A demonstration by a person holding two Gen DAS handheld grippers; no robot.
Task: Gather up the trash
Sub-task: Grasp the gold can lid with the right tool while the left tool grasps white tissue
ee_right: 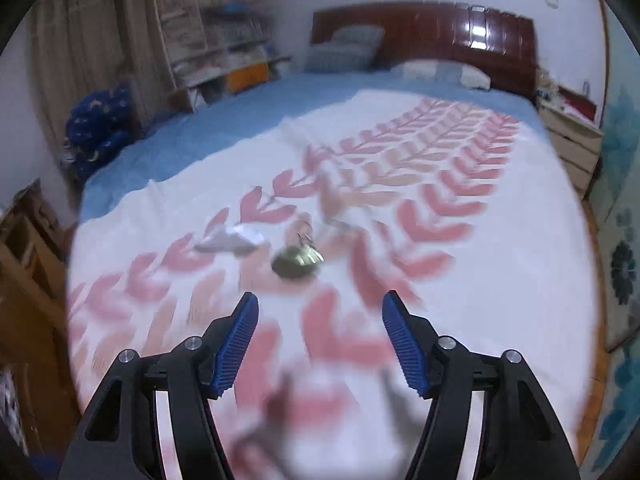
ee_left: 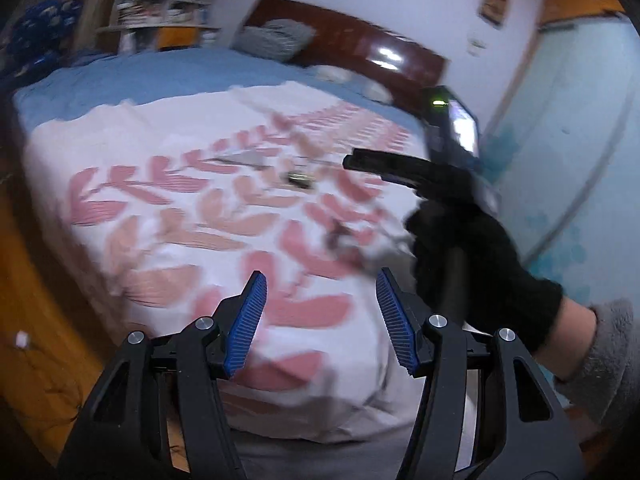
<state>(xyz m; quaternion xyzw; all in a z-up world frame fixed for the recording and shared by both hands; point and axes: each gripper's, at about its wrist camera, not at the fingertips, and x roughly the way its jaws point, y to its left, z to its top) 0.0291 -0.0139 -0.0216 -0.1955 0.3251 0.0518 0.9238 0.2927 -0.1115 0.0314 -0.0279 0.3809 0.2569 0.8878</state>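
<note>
Trash lies on a white bedspread [ee_right: 500, 264] printed with pink leaves. A crumpled white paper [ee_right: 232, 240] sits beside a round greenish-gold wrapper [ee_right: 298, 260], both ahead of my right gripper [ee_right: 320, 296], which is open and holds nothing. Blurred dark scraps [ee_right: 280, 400] lie under it near the bed's front edge. In the left wrist view the paper [ee_left: 244, 159] and the wrapper [ee_left: 298, 178] lie mid-bed, with a crumpled scrap [ee_left: 344, 236] nearer. My left gripper [ee_left: 320, 276] is open and empty. A black-gloved hand [ee_left: 460, 248] holds the right gripper [ee_left: 352, 159] over the bed.
A dark red headboard [ee_right: 440, 36] with pillows [ee_right: 344, 52] stands at the far end. Shelves [ee_right: 216, 48] and a blue patterned bundle [ee_right: 100, 128] are at the left, a nightstand [ee_right: 572, 144] at the right. Wooden furniture [ee_right: 28, 280] flanks the bed's left side.
</note>
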